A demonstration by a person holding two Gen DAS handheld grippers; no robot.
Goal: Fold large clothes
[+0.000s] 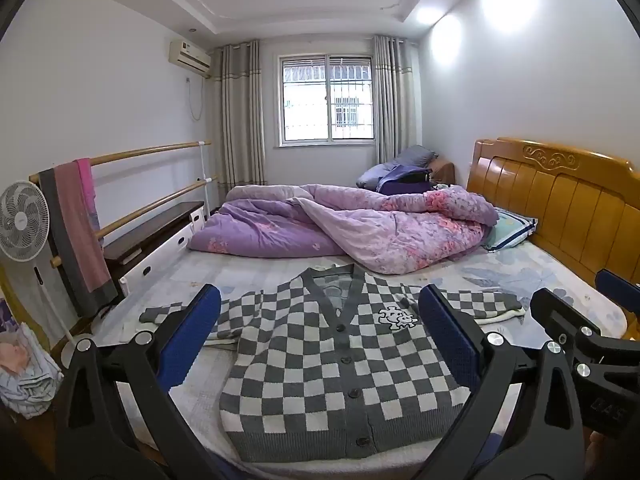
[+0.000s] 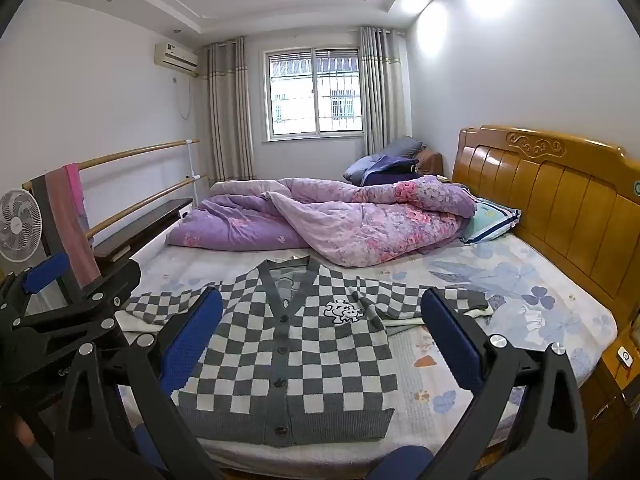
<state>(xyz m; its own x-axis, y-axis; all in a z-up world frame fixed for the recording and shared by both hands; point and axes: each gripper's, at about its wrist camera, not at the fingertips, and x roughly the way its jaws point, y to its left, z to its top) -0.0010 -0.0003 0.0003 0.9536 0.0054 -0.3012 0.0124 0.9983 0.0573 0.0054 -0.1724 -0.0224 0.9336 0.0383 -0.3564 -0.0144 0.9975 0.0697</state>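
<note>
- A white round standing fan point(image 1: 23, 227) is standing at the far left edge of the room, beside the bed.
- A grey and pink striped towel point(image 1: 76, 236) is hanging over a pair of pale wooden rails point(image 1: 160, 151) running along the left wall.
- A dark wooden shelf point(image 1: 156, 228) is sitting below those rails, just beside the left side of the mattress.
- The left gripper point(image 1: 320, 320), black-framed with blue padded fingers point(image 1: 192, 336), is hovering over the near edge of the bed with its jaws spread wide and nothing between them.
- A grey and white checkered knitted cardigan point(image 1: 340, 364) is lying flat and buttoned on the near part of the pale floral bedsheet point(image 2: 500, 288), its collar pointing toward the far window and both sleeves stretched out to left and right.
- A small white cartoon patch point(image 1: 398, 317) is showing on the cardigan's chest, to the right of the button row.
- A rumpled purple and pink floral quilt point(image 1: 360, 228) is lying heaped across the far half of the bed, its near edge just beside the cardigan's collar.
- The right gripper point(image 2: 322, 320), of the same black and blue build, is hanging over the near bed edge with its jaws released wide, holding nothing; the cardigan's body is showing between its fingers but apart from them.
- A light striped pillow point(image 2: 492, 220) is resting at the far right, against the carved orange-brown wooden headboard point(image 2: 560, 208).
</note>
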